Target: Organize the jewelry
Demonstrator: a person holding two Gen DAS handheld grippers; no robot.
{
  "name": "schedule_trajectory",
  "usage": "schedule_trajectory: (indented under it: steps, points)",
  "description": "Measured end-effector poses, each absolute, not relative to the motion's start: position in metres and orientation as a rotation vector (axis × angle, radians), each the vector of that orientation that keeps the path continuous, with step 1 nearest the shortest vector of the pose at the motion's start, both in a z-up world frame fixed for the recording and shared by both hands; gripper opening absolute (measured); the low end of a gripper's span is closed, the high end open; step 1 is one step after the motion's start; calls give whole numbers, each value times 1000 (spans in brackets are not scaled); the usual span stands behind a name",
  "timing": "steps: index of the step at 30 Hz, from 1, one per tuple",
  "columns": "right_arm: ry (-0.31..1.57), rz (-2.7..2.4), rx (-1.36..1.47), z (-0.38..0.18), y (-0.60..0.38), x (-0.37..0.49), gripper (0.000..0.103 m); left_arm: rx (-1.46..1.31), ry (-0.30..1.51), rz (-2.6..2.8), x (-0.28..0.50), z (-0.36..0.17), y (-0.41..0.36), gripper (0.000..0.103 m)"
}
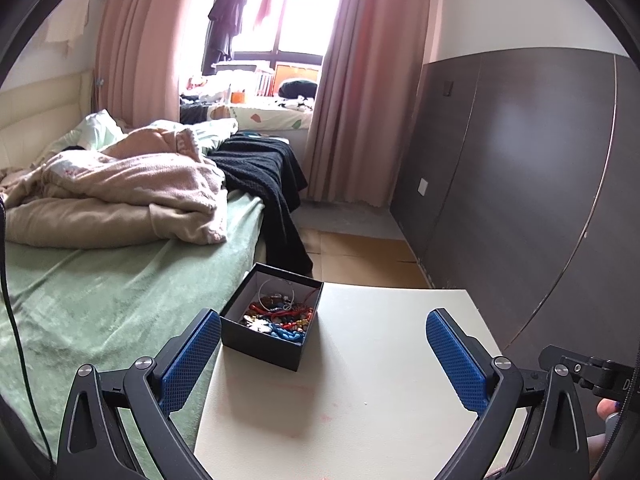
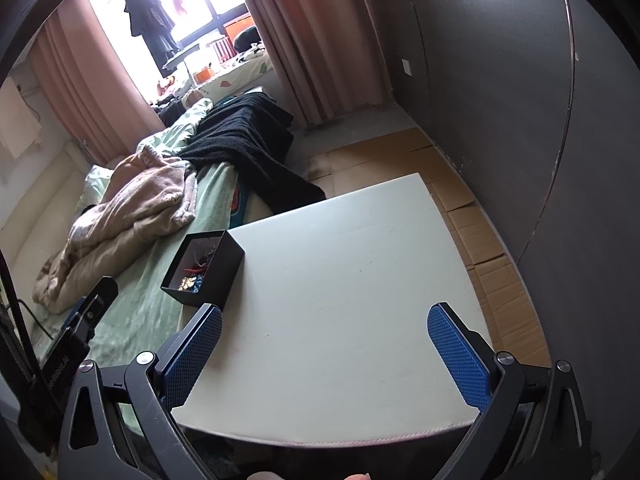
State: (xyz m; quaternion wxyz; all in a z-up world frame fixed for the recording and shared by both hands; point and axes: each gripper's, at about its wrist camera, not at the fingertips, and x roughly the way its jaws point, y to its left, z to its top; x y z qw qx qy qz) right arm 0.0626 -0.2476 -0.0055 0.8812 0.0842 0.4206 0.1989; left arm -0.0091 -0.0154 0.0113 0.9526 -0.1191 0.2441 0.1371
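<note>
A bed (image 1: 120, 280) with a green sheet and a heaped pink blanket (image 1: 132, 184) is running along the left edge of the white desk (image 1: 360, 380), whose near edge is being cut off in the left wrist view. A black box (image 1: 264, 344) is sitting at the desk's far left corner, holding a tangle of jewelry (image 1: 280, 316) (red and blue cords, a silver hoop; single pieces are hard to make out). The left gripper (image 1: 324, 344) and right gripper (image 2: 325, 344) are both hovering above the desk, jaws spread wide, holding and touching nothing.
</note>
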Motion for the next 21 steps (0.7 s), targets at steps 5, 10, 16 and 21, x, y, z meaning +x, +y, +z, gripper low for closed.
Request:
schedule_trajectory:
  steps: [5,10,16,21]
  points:
    - [872,416,167,-4,-247,61,103,-250,495,280,-9,11,-13,102]
    - [863,422,162,-2,-245,60,103,-250,494,278,-10,12,-13,102]
    - [849,412,156,1,-246,59,103,-249,490,275,-9,12,-13,102]
    - [857,406,160,0,-248,60,103,-238,487,274,-9,12,-16,102]
